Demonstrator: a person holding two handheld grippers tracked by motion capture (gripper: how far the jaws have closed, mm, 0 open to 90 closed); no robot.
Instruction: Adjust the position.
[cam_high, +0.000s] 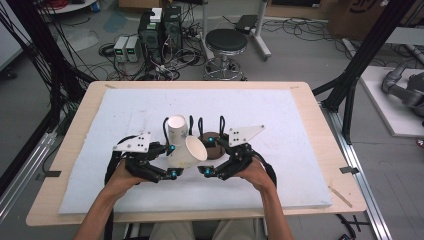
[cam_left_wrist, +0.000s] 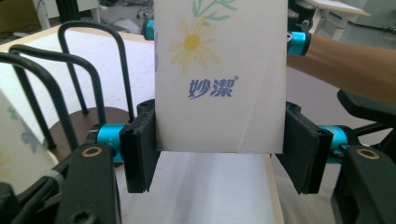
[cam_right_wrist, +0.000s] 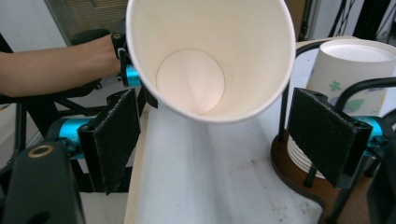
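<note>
From the high view, the left tongs (cam_high: 172, 161) grip a white paper cup with a flower print (cam_high: 189, 151), tipped on its side above the white foam-covered surface (cam_high: 280, 165), its mouth turned toward the right tongs (cam_high: 214, 158). Just behind stands a dark round rack with black wire loops (cam_high: 212, 147) holding another upside-down paper cup (cam_high: 177, 129).

In the left gripper view, both pads (cam_left_wrist: 140, 151) press the cup's (cam_left_wrist: 219, 79) sides near its base.

In the right gripper view, the right tongs (cam_right_wrist: 224, 140) stand wide apart, holding nothing, with the cup's open mouth (cam_right_wrist: 210, 60) just above and between them.
</note>
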